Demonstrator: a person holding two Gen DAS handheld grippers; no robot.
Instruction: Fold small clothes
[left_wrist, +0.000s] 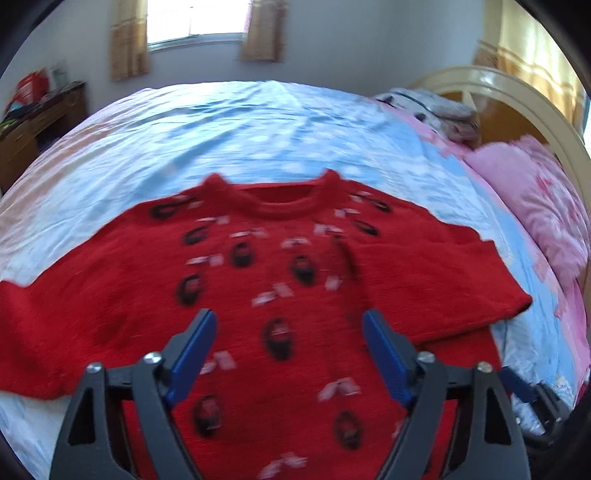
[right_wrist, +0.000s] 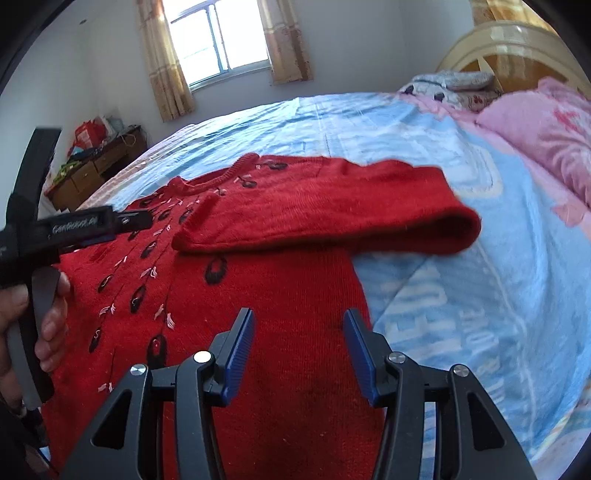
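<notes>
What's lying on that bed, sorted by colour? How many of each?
Red: 1, the sweater
Pink: 1, the fluffy pillow
Grey-and-white: 1, the bundle by the headboard, too blurred to identify
Total: 3, all on the blue-and-pink bedsheet

White lettering that seems to read "GenRobot.ai" stands on the black body of the left gripper (right_wrist: 79, 223), at nine o'clock in the right wrist view. Large pale letters are printed on the blue bedsheet (right_wrist: 424, 291) at about four o'clock, too distorted to read.
</notes>
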